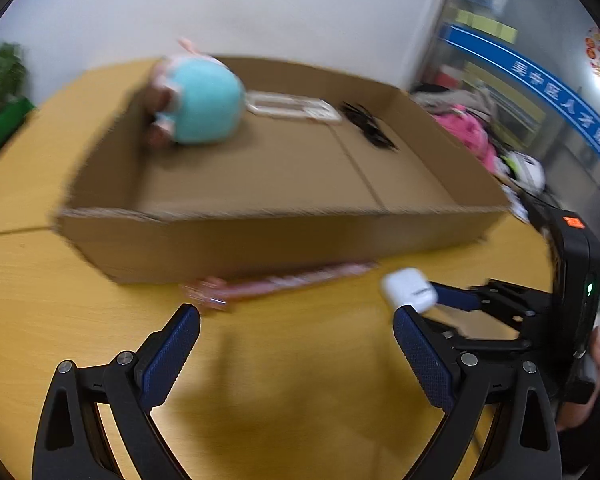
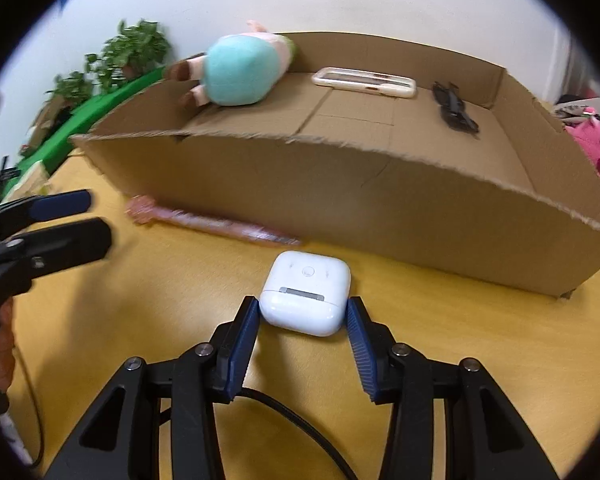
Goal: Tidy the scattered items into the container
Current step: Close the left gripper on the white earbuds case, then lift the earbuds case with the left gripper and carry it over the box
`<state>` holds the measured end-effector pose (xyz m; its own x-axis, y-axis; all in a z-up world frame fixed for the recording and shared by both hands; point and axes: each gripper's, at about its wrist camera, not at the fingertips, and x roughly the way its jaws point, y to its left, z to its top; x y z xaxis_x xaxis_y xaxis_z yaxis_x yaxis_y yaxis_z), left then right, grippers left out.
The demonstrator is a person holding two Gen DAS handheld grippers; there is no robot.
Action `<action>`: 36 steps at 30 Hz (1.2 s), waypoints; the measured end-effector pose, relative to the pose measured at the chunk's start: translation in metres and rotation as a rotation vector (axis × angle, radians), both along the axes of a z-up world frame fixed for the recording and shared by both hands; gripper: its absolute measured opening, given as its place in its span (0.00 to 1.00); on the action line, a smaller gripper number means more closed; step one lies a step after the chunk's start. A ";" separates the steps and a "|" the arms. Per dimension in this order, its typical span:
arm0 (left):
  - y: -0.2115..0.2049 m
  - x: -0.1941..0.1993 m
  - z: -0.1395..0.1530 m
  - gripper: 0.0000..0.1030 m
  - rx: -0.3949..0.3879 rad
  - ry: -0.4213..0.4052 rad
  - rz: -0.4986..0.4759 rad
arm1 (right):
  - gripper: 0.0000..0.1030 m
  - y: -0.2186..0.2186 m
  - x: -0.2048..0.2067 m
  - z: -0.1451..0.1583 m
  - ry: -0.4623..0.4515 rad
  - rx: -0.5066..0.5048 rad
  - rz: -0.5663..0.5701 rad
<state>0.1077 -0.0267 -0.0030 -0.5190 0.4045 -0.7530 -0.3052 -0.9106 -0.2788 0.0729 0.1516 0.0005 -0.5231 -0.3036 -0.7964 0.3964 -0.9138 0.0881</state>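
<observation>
Right wrist view: the right tongs [image 2: 303, 314] sit in the lower centre of the frame, their blue pads pressed against both sides of a white earbud case [image 2: 305, 294], which rests on the yellow bench [image 2: 148, 320]. The case lies just in front of the cardboard box [image 2: 340, 200] that fills the middle of the frame, apart from its near wall. Along the foot of that wall, left of the case, lies a pink packet [image 2: 208, 222], blurred so its print cannot be read. Inside the box, at the upper left, a teal plush toy [image 2: 240, 70] leans in the corner; a white-framed phone case [image 2: 364, 82] lies flat near the far wall, and a black tangled item [image 2: 454, 112] sits to its right. At the left edge the left tongs [image 2: 76, 220] enter the frame, fingers parted. Green plants [image 2: 132, 54] stand at the upper left beyond the bench.

Left wrist view: the left tongs [image 1: 296, 320] gape wide in the lower part of the frame with nothing between them. The earbud case [image 1: 410, 290] appears at right centre, gripped by the right tongs [image 1: 420, 300] reaching in from the right edge. The box [image 1: 260, 240] spans the middle, the pink packet [image 1: 276, 284] against its near wall.
</observation>
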 end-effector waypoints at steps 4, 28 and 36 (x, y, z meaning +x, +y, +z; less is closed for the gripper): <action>0.021 0.000 -0.013 0.96 0.104 -0.110 -0.139 | 0.42 0.001 0.024 0.001 0.003 -0.034 0.084; 0.074 0.022 -0.025 0.46 0.062 -0.268 -0.404 | 0.41 0.000 0.077 0.007 0.068 -0.128 0.272; 0.069 0.016 -0.030 0.44 0.162 -0.326 -0.399 | 0.41 0.003 0.076 0.007 0.094 -0.122 0.274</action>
